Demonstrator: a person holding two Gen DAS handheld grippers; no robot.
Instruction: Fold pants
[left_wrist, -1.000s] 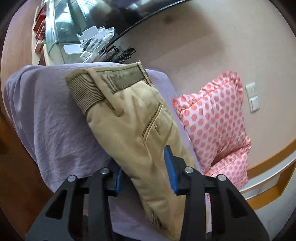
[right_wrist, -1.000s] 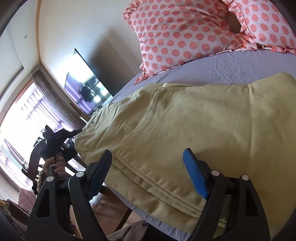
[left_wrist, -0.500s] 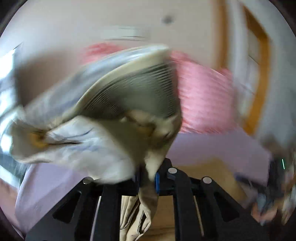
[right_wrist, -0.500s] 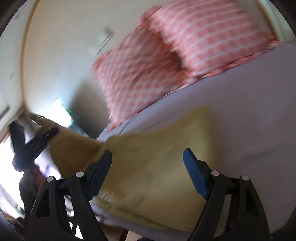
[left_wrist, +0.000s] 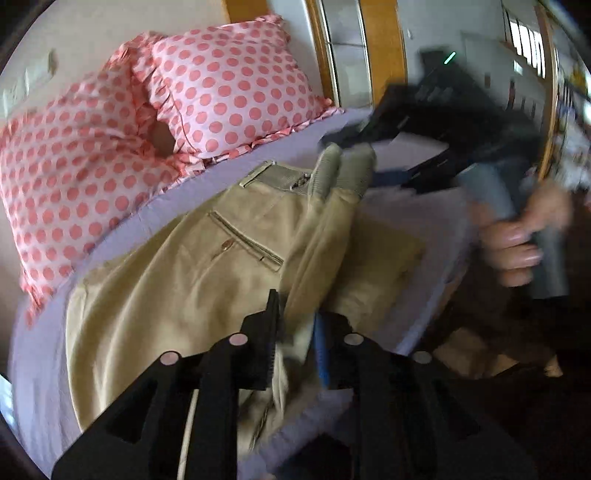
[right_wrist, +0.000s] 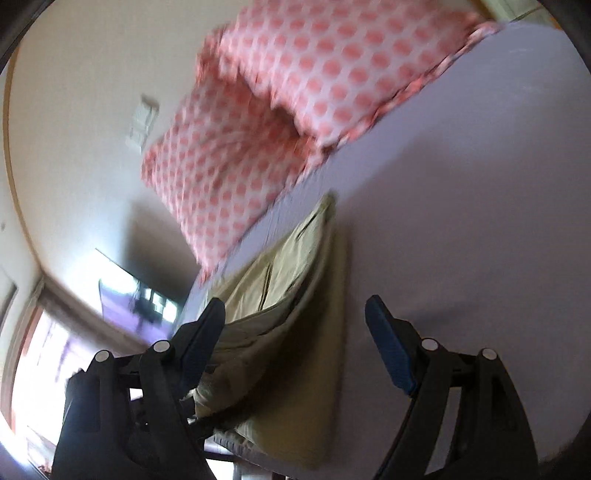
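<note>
Tan pants (left_wrist: 192, 280) lie on a lilac bed sheet (left_wrist: 33, 369), back pocket up, waistband (left_wrist: 273, 179) toward the pillows. My left gripper (left_wrist: 295, 343) is shut on a raised fold of the pants, which drapes over the rest. My right gripper (right_wrist: 295, 325) is open and empty, held over the folded pants (right_wrist: 295, 332) and the sheet (right_wrist: 461, 221). The right gripper also shows in the left wrist view (left_wrist: 436, 122), blurred, in a hand above the waistband.
Two pink polka-dot pillows (left_wrist: 122, 122) lean against the wall at the head of the bed; they also show in the right wrist view (right_wrist: 280, 103). A wooden door frame (left_wrist: 380, 48) stands behind. The bed edge (left_wrist: 424, 314) drops to a dark floor at right.
My left gripper closed on the pants, lifted them and swung them over onto the bed. My right gripper stayed open and swung across the bed.
</note>
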